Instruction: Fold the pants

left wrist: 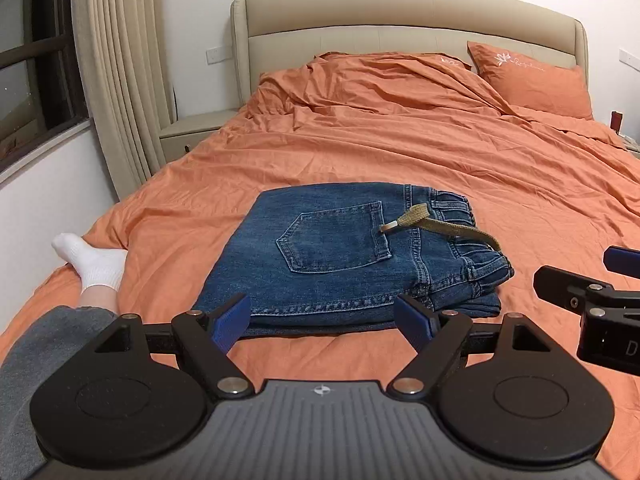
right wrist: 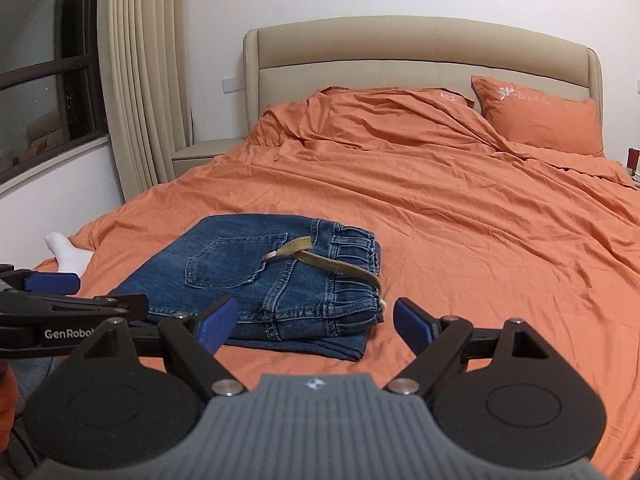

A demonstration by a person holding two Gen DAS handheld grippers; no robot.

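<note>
Blue denim pants (left wrist: pixel 340 256) lie folded in a compact stack on the orange bed, back pocket up, waistband to the right, with a tan drawstring (left wrist: pixel 440 226) across the top. They also show in the right wrist view (right wrist: pixel 260 280). My left gripper (left wrist: pixel 322 322) is open and empty, just short of the stack's near edge. My right gripper (right wrist: pixel 312 322) is open and empty, near the stack's right front corner. The right gripper also shows at the right edge of the left wrist view (left wrist: pixel 592 280), and the left gripper at the left of the right wrist view (right wrist: pixel 60 296).
The orange sheet (left wrist: pixel 440 152) covers the bed, rumpled toward the beige headboard (left wrist: pixel 400 12), with an orange pillow (left wrist: pixel 532 76) at the back right. A person's leg in a white sock (left wrist: pixel 92 260) lies at the bed's left edge. A curtain (left wrist: pixel 120 72), window and nightstand (left wrist: pixel 192 132) stand left.
</note>
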